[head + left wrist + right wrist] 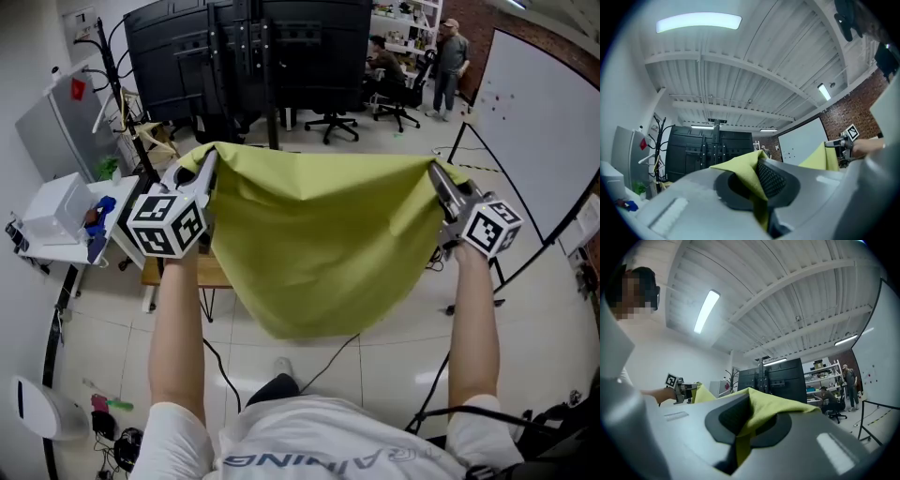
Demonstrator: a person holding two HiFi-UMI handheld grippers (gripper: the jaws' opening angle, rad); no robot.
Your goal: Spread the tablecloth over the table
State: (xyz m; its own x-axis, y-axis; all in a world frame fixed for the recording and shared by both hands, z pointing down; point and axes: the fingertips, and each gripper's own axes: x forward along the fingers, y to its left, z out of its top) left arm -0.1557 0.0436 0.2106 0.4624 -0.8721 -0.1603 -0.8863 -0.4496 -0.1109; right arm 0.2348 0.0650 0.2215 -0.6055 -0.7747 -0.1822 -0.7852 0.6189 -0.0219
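- Our left gripper point(208, 161) is clamped on one top corner of the yellow-green cloth point(319, 244). Our right gripper point(437, 173) is clamped on the other.
- Both are raised at arm's length, well apart, and the cloth's top edge runs left to right between them.
- The rest hangs down from the jaws in the air.
- The table point(214, 273) lies below, beyond the cloth, and is mostly hidden. Only a wooden strip shows, near our left arm.

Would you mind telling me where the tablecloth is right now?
In the head view the tablecloth hangs mid-frame in the air, its top corners pinched in the left claw and right claw, hiding most of the table below.
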